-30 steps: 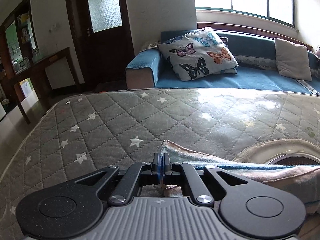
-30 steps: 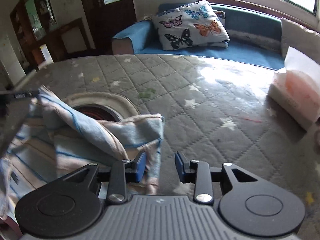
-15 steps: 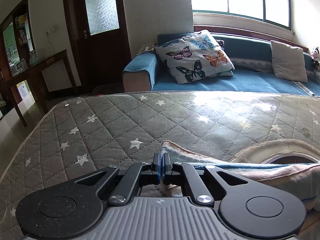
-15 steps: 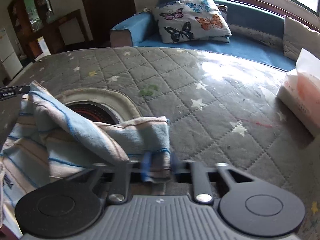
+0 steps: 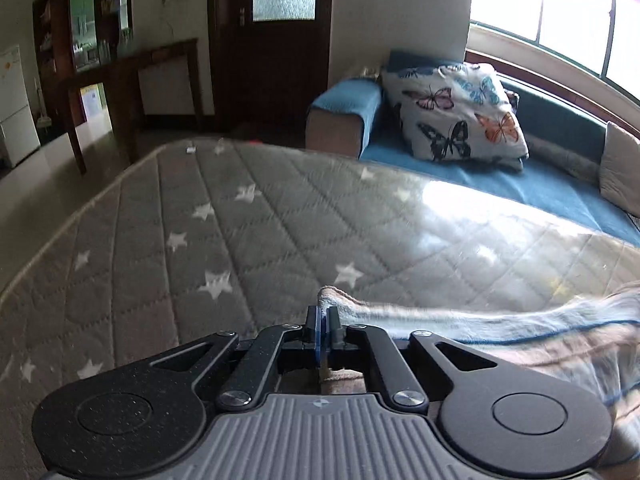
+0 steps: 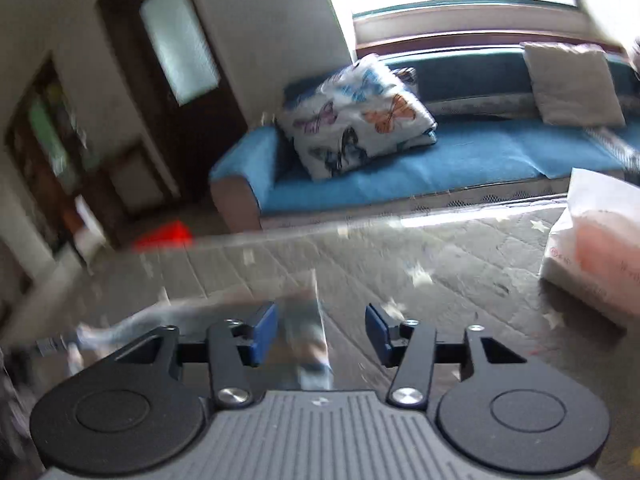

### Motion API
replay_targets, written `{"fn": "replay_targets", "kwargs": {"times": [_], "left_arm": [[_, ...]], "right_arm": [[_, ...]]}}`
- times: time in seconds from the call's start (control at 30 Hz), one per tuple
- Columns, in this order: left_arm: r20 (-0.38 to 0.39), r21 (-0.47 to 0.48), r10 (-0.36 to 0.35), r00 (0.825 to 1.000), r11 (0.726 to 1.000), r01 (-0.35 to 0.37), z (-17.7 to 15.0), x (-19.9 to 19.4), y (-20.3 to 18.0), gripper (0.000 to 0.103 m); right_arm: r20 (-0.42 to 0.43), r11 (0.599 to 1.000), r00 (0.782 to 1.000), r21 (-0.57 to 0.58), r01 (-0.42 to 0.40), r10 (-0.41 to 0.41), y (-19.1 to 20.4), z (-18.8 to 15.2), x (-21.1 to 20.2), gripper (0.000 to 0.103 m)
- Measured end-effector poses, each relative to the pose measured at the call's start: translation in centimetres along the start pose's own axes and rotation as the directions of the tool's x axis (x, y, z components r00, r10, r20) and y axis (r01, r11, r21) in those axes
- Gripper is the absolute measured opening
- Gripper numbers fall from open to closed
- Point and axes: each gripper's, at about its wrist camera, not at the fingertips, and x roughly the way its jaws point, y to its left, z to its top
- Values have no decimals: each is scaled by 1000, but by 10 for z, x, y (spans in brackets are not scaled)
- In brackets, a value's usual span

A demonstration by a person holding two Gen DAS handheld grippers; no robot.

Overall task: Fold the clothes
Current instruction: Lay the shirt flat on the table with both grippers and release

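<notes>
Left gripper (image 5: 324, 326) pinched tight on a corner of the striped garment (image 5: 500, 332), jaws nearly touching with only the cloth edge between them. Rest of the garment trailing off to the right of that gripper, draped low over the star-quilted mattress (image 5: 240, 232).

Right gripper (image 6: 322, 334) spread wide, blue pads (image 6: 264, 332) well apart, holding nothing. Between and just ahead of those pads, a blurred pale-blue strip of the same garment (image 6: 308, 344); whether touching a pad or hanging free, impossible to tell through the motion smear. Off to the right of the right gripper, a white and pink bag (image 6: 592, 256) on the mattress.

Fits either a fold just laid and let go on the right side, or a fresh grab being lined up there; no way to settle which.

Risks from here, as a judgement:
- One-sided hold: with only the left corner gripped, any pull likely to drag the cloth askew and undo a squared edge.
- Thin bite on the left: a corner held at the very pad tips could slip out under a tug.
- Fast right-side motion: heavy blur suggests speed, so closing now might catch a single layer, or quilt fabric along with the cloth.
- Bag close by on the right: a wide sweep could knock it.
</notes>
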Motion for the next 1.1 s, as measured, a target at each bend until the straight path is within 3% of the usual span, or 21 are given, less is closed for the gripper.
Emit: {"fn": "replay_targets", "kwargs": {"times": [0.27,0.37,0.47,0.53,0.57,0.7,0.77,0.8,0.87,0.97,1.1], "left_arm": [[5,100,2,1000,995,-3,-8,5,-10,7],[14,140,19,1000,990,-21,-11,10,-17,6],[22,180,36,999,983,-40,-13,14,-24,4],[34,207,50,998,977,-56,-15,18,-30,4],[43,219,61,997,973,-69,-16,20,-32,4],[47,240,52,998,969,-62,-15,24,-42,7],[39,237,46,998,970,-54,-15,19,-43,7],[35,235,42,998,971,-49,-15,16,-43,7],[35,234,25,999,972,-32,-16,6,-43,9],[48,262,-6,999,965,-7,-26,-24,-43,31],[59,331,-67,996,942,44,-52,-70,-51,35]], "right_arm": [[-165,986,985,-165,26,-53,24,-37,36,49],[-178,975,979,-216,58,-98,32,-49,41,44],[-171,963,976,-257,87,-133,36,-59,42,31],[-168,964,977,-252,84,-129,36,-61,40,8],[-164,963,976,-253,96,-140,36,-63,38,4],[-135,949,969,-267,166,-207,34,-75,26,4],[-129,949,967,-257,183,-222,30,-79,19,11],[-128,949,964,-245,197,-233,26,-80,16,20],[-118,949,964,-241,205,-239,25,-82,5,21],[-103,948,967,-243,204,-234,27,-85,-15,21],[-116,953,978,-269,137,-173,42,-104,-47,22]]}}
